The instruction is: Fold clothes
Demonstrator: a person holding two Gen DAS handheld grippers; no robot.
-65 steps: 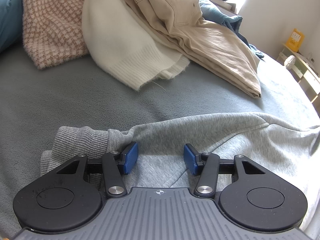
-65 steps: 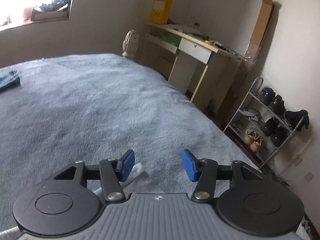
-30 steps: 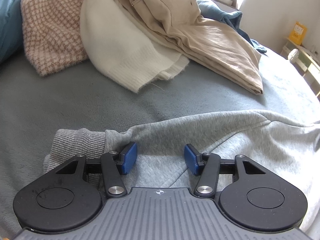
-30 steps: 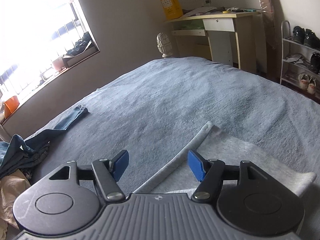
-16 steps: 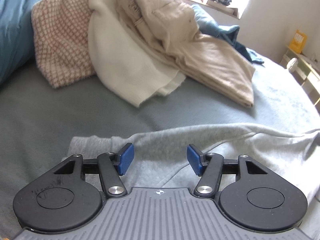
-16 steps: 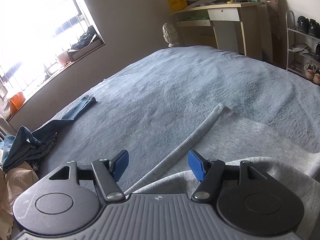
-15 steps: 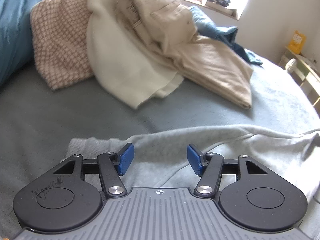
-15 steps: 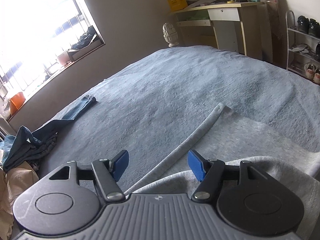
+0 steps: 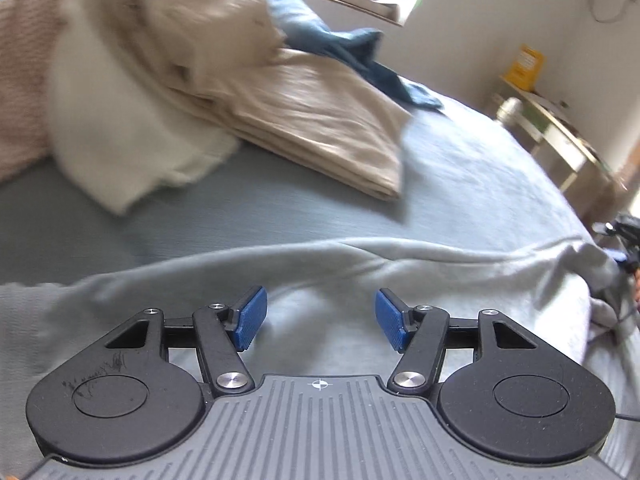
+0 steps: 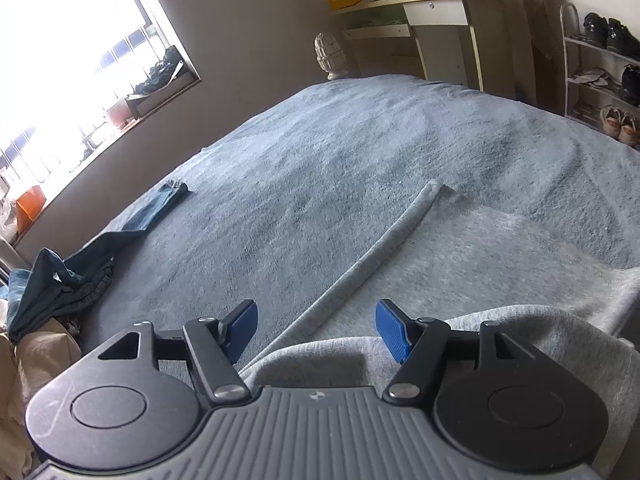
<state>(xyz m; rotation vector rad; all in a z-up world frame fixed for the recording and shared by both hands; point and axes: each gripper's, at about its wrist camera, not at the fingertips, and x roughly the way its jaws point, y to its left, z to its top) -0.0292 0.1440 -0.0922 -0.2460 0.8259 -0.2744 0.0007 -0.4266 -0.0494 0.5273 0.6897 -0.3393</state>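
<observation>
We are working on the grey sweatshirt (image 9: 360, 272), which lies spread across the blue-grey bed (image 10: 360, 152), with one fold of it bunched up right under our right tongs (image 10: 316, 332). Its ribbed hem (image 10: 384, 248) runs straight away from that side, lying flat on the cover.

Our left tongs (image 9: 318, 318) hang over the body of the sweatshirt with the blue pads apart and nothing pinched between them; the jaws have just been opening, and the cloth lies below them, not in them. The right tongs are likewise released, pads well apart above the raised fold, touching nothing that we can see.

We judge that both tools are free because a fold has been laid and the cloth let go, so the next hold can be chosen fresh. The picture from the left side is blurred.

The rest of the laundry waits behind: beige trousers (image 9: 320, 124) heaped over a white sweater (image 9: 120, 120), and jeans (image 10: 60, 276) near the window, well apart from the sweatshirt so that it has room to lie flat.
</observation>
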